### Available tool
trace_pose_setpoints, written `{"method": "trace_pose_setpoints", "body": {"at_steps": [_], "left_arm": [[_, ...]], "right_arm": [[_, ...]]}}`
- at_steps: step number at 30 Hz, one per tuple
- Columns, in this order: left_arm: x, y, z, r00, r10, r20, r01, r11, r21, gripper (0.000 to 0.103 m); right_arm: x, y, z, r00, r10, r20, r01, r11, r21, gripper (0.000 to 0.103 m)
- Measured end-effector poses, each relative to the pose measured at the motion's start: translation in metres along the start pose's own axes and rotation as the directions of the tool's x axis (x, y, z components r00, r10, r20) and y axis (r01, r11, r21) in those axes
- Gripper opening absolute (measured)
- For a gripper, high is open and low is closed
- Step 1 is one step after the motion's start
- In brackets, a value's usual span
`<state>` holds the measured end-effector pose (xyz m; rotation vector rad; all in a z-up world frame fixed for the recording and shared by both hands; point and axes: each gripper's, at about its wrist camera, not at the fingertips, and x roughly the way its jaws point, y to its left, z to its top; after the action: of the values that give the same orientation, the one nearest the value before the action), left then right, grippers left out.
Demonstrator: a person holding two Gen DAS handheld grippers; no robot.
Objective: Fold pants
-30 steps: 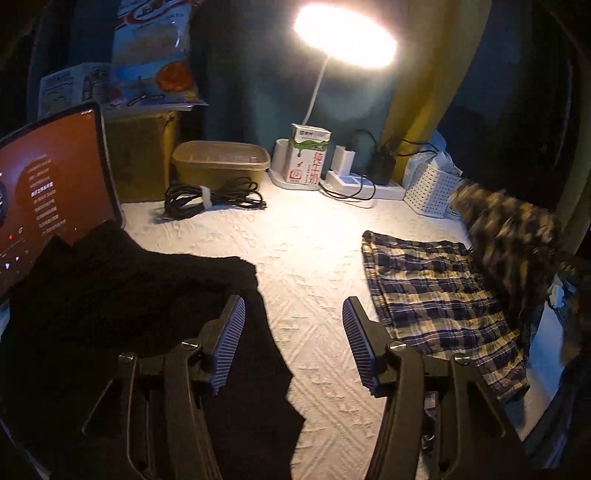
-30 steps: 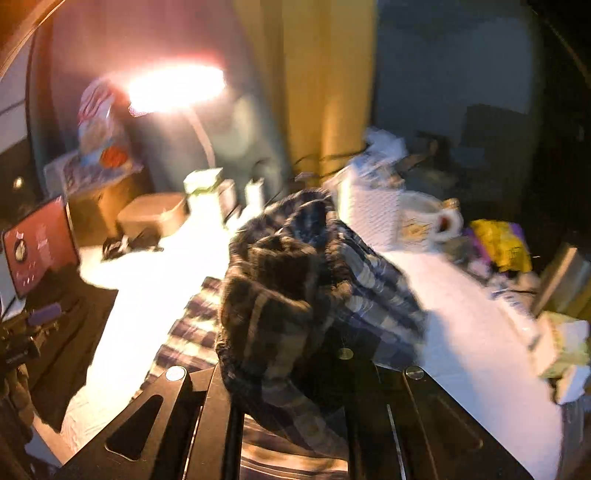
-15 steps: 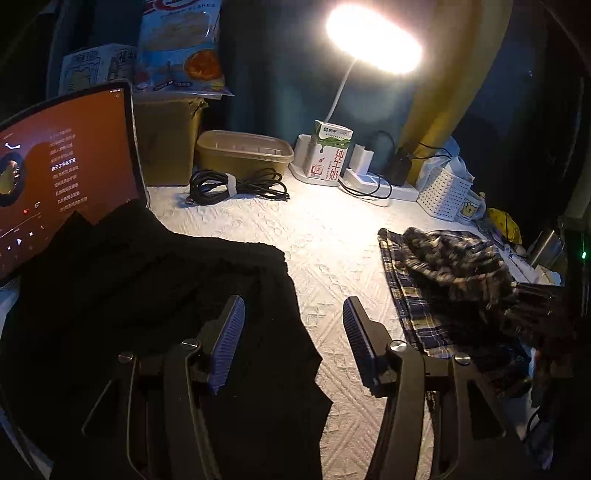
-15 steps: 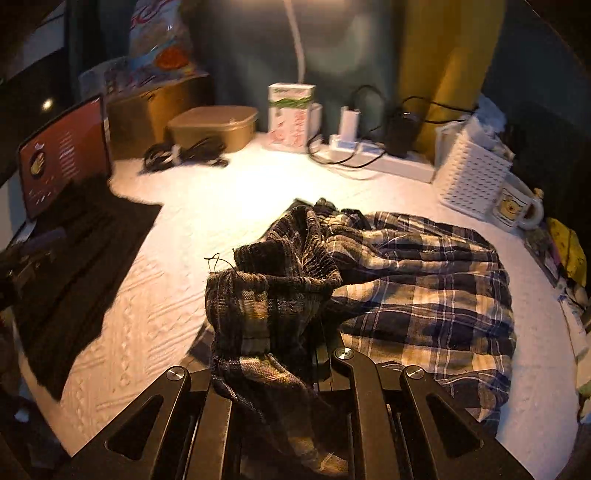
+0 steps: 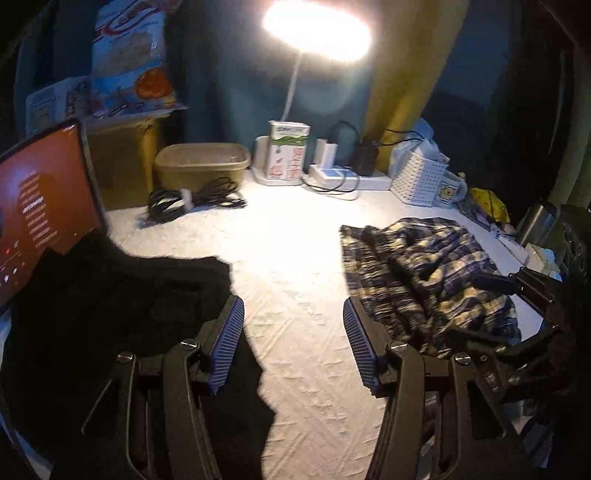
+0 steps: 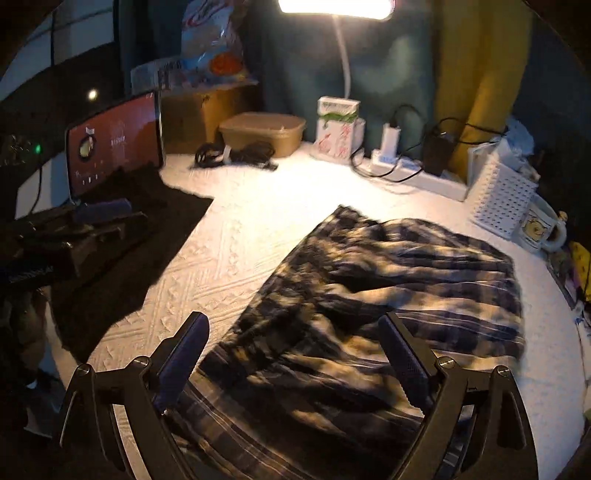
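The plaid pants [image 6: 388,280] lie doubled over and rumpled on the white textured cover [image 6: 236,236]; in the left wrist view the pants [image 5: 424,273] sit at the right. My right gripper [image 6: 292,325] hovers just over their near edge. Its jaws are opening wide, the fabric lies below and between them, and neither pad presses on it. That right gripper [image 5: 495,282] also shows at the right edge of the left wrist view. My left gripper [image 5: 292,310] stands open and empty over bare cover, between the pants and a black garment [image 5: 110,295].
A lit tablet [image 5: 40,210] leans at the left behind the black garment. Along the back stand a lamp [image 5: 317,29], a milk carton [image 5: 288,155], a lidded container [image 5: 201,166], a cable coil [image 5: 192,197], a power strip [image 6: 413,173], a white basket [image 5: 419,179] and a mug [image 5: 448,190].
The right gripper carried the bunched pants down onto the cover, then its jaws spread and let the fabric go. The left gripper shifted slightly and stayed open.
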<state>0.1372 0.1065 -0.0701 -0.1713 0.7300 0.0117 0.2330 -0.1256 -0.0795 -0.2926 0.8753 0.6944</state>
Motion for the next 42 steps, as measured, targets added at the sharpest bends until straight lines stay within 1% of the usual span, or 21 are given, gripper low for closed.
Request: {"method": "trace_pose_setpoints", "body": {"at_steps": [1, 3, 4, 5, 7, 10, 12, 14, 17, 19, 21, 25, 27, 28, 29, 30, 31, 33, 36, 38, 42], "left_arm": [[0.002, -0.007, 0.003, 1.000, -0.011, 0.000, 0.011, 1.000, 0.013, 0.057], [0.008, -0.020, 0.007, 0.999, -0.039, -0.005, 0.040, 0.999, 0.036, 0.065], [0.011, -0.028, 0.010, 0.998, -0.059, -0.005, 0.059, 0.997, 0.051, 0.072], [0.014, -0.035, 0.012, 0.997, -0.077, -0.002, 0.077, 0.995, 0.063, 0.075], [0.023, -0.049, 0.018, 0.994, -0.110, -0.009, 0.110, 0.990, 0.093, 0.075], [0.041, -0.068, 0.027, 0.991, -0.128, -0.025, 0.130, 0.980, 0.148, 0.076], [0.054, -0.078, 0.032, 0.991, -0.129, -0.040, 0.135, 0.973, 0.187, 0.076], [0.070, -0.084, 0.037, 0.990, -0.125, -0.067, 0.137, 0.966, 0.219, 0.076], [0.092, -0.086, 0.039, 0.989, -0.108, -0.105, 0.131, 0.961, 0.243, 0.076], [0.105, -0.085, 0.039, 0.985, -0.111, -0.133, 0.142, 0.958, 0.248, 0.076], [0.113, -0.086, 0.037, 0.981, -0.118, -0.152, 0.154, 0.955, 0.254, 0.076], [0.116, -0.091, 0.033, 0.973, -0.187, -0.136, 0.218, 0.939, 0.265, 0.075], [0.115, -0.096, 0.033, 0.972, -0.202, -0.118, 0.228, 0.930, 0.290, 0.058], [0.116, -0.098, 0.033, 0.971, -0.204, -0.122, 0.232, 0.925, 0.301, 0.036], [0.119, -0.101, 0.034, 0.971, -0.198, -0.133, 0.231, 0.923, 0.309, 0.028], [0.121, -0.101, 0.034, 0.972, -0.192, -0.137, 0.227, 0.922, 0.314, 0.026], [0.122, -0.102, 0.035, 0.971, -0.192, -0.141, 0.228, 0.920, 0.318, 0.020], [0.123, -0.103, 0.037, 0.970, -0.194, -0.145, 0.231, 0.921, 0.314, 0.017], [0.120, -0.102, 0.043, 0.972, -0.197, -0.130, 0.229, 0.924, 0.308, 0.015], [0.118, -0.101, 0.050, 0.974, -0.196, -0.116, 0.223, 0.928, 0.299, 0.015], [0.123, -0.100, 0.060, 0.975, -0.196, -0.101, 0.217, 0.936, 0.276, 0.015]], "right_arm": [[-0.006, -0.007, -0.002, 1.000, -0.006, 0.013, 0.006, 1.000, 0.013, 0.094], [-0.015, -0.023, -0.006, 0.999, -0.025, 0.040, 0.023, 0.999, 0.044, 0.094], [-0.021, -0.034, -0.009, 0.998, -0.038, 0.054, 0.035, 0.997, 0.063, 0.094], [-0.026, -0.041, -0.012, 0.997, -0.051, 0.062, 0.047, 0.996, 0.078, 0.094], [-0.036, -0.063, -0.021, 0.993, -0.089, 0.078, 0.080, 0.990, 0.117, 0.094], [-0.046, -0.092, -0.033, 0.987, -0.133, 0.087, 0.116, 0.978, 0.176, 0.093], [-0.050, -0.109, -0.040, 0.984, -0.154, 0.087, 0.133, 0.969, 0.210, 0.083], [-0.052, -0.126, -0.047, 0.982, -0.171, 0.083, 0.147, 0.959, 0.241, 0.079], [-0.053, -0.144, -0.053, 0.980, -0.180, 0.084, 0.151, 0.951, 0.271, 0.072], [-0.052, -0.156, -0.054, 0.980, -0.174, 0.096, 0.141, 0.948, 0.285, 0.069], [-0.049, -0.165, -0.052, 0.980, -0.171, 0.102, 0.135, 0.947, 0.290, 0.064], [-0.032, -0.186, -0.041, 0.985, -0.134, 0.106, 0.098, 0.952, 0.291, 0.060], [-0.022, -0.192, -0.033, 0.988, -0.119, 0.103, 0.086, 0.956, 0.279, 0.060], [-0.018, -0.196, -0.028, 0.988, -0.118, 0.104, 0.086, 0.959, 0.269, 0.060], [-0.014, -0.198, -0.022, 0.988, -0.110, 0.105, 0.080, 0.964, 0.253, 0.060], [-0.011, -0.199, -0.019, 0.989, -0.103, 0.106, 0.075, 0.968, 0.241, 0.060], [-0.006, -0.200, -0.014, 0.991, -0.086, 0.102, 0.062, 0.973, 0.220, 0.060], [0.008, -0.200, -0.006, 0.997, -0.043, 0.069, 0.030, 0.984, 0.177, 0.060], [0.023, -0.196, -0.001, 0.999, -0.018, 0.035, 0.014, 0.991, 0.130, 0.060], [0.032, -0.191, 0.000, 1.000, -0.023, 0.012, 0.022, 0.996, 0.091, 0.059], [0.043, -0.184, 0.001, 1.000, -0.028, -0.009, 0.028, 0.998, 0.058, 0.024]]}}
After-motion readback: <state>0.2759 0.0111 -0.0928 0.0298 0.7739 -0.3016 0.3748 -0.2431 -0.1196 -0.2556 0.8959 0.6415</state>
